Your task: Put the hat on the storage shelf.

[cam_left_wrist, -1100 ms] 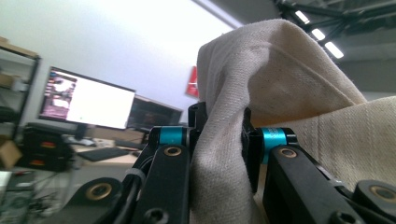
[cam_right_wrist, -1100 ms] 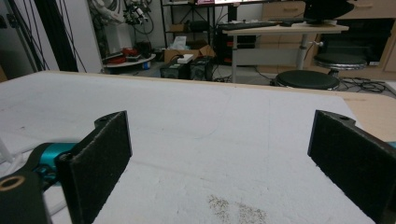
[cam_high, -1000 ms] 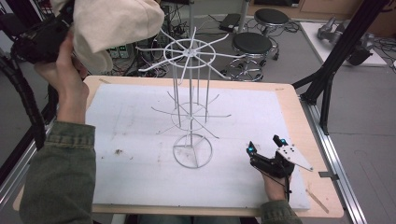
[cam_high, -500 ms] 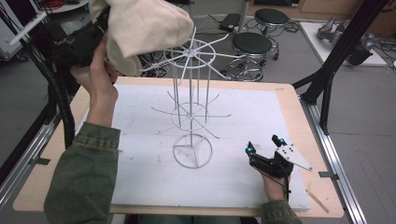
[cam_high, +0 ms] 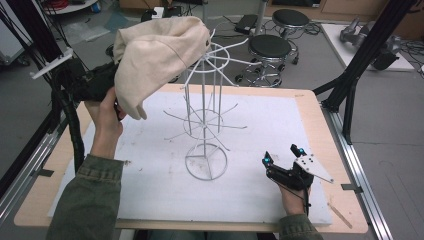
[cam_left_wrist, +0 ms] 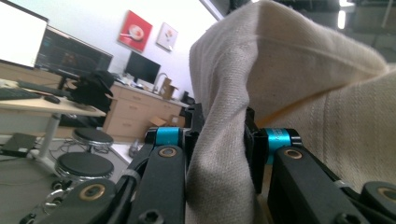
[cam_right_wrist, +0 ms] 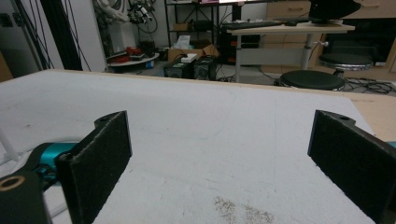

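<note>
High view puts your cream cloth hat (cam_high: 159,57) draped over the upper left spokes of the white wire rack (cam_high: 205,125), its crown resting against the top ring and its lower edge hanging free on the left. Your left gripper (cam_high: 107,82) holds the hat from that side. Left gripper view shows a fold of the same hat (cam_left_wrist: 224,130) pinched between the two black jaws; those jaws have just been easing apart slightly, yet the pads press on the fabric. The rack stands upright on its round base near the middle of the white mat (cam_high: 150,190), which covers most of the wooden table (cam_high: 310,105). Your right gripper (cam_high: 282,156) rests on the mat near its front right corner, well apart from the rack. Right gripper view confirms its jaws stand wide apart, with nothing between them.
</note>
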`<state>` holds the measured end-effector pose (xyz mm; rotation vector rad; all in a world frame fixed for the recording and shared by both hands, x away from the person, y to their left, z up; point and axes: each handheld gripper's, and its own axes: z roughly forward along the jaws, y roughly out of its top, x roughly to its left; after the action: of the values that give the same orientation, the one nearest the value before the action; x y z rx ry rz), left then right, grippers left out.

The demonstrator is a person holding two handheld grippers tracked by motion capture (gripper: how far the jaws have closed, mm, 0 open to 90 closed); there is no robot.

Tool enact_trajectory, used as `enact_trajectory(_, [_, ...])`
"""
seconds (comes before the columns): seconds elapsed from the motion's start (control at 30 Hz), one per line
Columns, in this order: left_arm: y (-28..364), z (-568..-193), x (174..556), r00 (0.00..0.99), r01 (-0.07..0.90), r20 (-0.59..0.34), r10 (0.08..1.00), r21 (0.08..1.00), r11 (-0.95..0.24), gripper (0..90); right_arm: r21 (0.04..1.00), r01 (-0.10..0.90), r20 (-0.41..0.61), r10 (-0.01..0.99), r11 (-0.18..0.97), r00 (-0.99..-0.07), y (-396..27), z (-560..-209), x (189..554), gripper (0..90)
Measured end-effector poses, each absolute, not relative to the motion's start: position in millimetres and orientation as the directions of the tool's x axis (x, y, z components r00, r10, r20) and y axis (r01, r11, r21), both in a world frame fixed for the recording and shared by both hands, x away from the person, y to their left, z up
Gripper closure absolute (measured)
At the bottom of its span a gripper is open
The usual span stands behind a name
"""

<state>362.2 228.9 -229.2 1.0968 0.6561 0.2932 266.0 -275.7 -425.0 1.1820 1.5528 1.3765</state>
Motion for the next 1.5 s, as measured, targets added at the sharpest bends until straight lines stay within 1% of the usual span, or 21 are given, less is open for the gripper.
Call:
enact_trajectory(0.13, [230.2,-237.5,359.9,0.789,0.092,-0.34,0.511,0.889,0.449,75.0,0.987,0.163,0.05,0.951,0.0,-0.306,-275.8,-424.8,265.7,5.2])
enact_trajectory(0.2, [231.1,-239.1,358.3,0.79,0.08,-0.327,0.518,0.893,0.442,74.8,0.987,0.163,0.051,0.951,-0.001,-0.305,-275.8,-424.8,265.7,5.2])
enact_trajectory(0.3, [231.7,-240.0,354.0,0.785,0.055,-0.304,0.54,0.902,0.428,74.1,0.987,0.163,0.052,0.951,-0.002,-0.305,-276.1,-424.6,265.6,5.2])
enact_trajectory(0.47, [234.5,-243.0,339.1,0.761,-0.028,-0.243,0.601,0.914,0.405,73.4,0.987,0.159,0.053,0.952,-0.005,-0.303,-276.6,-424.3,265.4,5.2])
enact_trajectory(0.63, [233.7,-249.6,332.6,0.735,-0.058,-0.213,0.644,0.926,0.373,72.9,0.988,0.156,0.048,0.951,0.0,-0.304,-276.7,-424.5,265.7,5.2])
enact_trajectory(0.87, [230.7,-261.9,332.1,0.711,-0.074,-0.186,0.678,0.939,0.335,72.4,0.987,0.16,0.053,0.952,-0.004,-0.301,-276.8,-424.5,265.6,5.1])
enact_trajectory(1.2, [230.6,-270.5,329.8,0.699,-0.069,-0.176,0.693,0.948,0.311,72.4,0.987,0.162,0.054,0.952,-0.005,-0.301,-276.6,-424.6,265.8,5.1])
enact_trajectory(1.23, [230.9,-270.4,329.5,0.699,-0.064,-0.179,0.692,0.949,0.31,70.0,0.986,0.164,0.055,0.952,-0.005,-0.301,-276.6,-424.7,265.9,5.2])
enact_trajectory(1.27, [231.0,-270.2,329.1,0.695,-0.061,-0.183,0.696,0.949,0.31,70.0,0.986,0.164,0.055,0.952,-0.005,-0.301,-276.6,-424.7,265.9,5.2])
enact_trajectory(1.37, [232.5,-270.4,329.0,0.697,-0.047,-0.183,0.694,0.953,0.298,57.2,0.987,0.159,0.051,0.952,-0.002,-0.301,-277.0,-424.5,265.6,5.2])
enact_trajectory(1.47, [231.3,-272.5,329.5,0.694,-0.035,-0.163,0.701,0.965,0.258,56.7,0.987,0.16,0.047,0.953,0.001,-0.301,-277.1,-424.6,265.8,5.1])
enact_trajectory(1.5, [230.5,-273.5,329.2,0.694,-0.035,-0.156,0.703,0.968,0.248,54.1,0.987,0.158,0.046,0.952,0.002,-0.301,-277.0,-424.6,265.9,5.2])
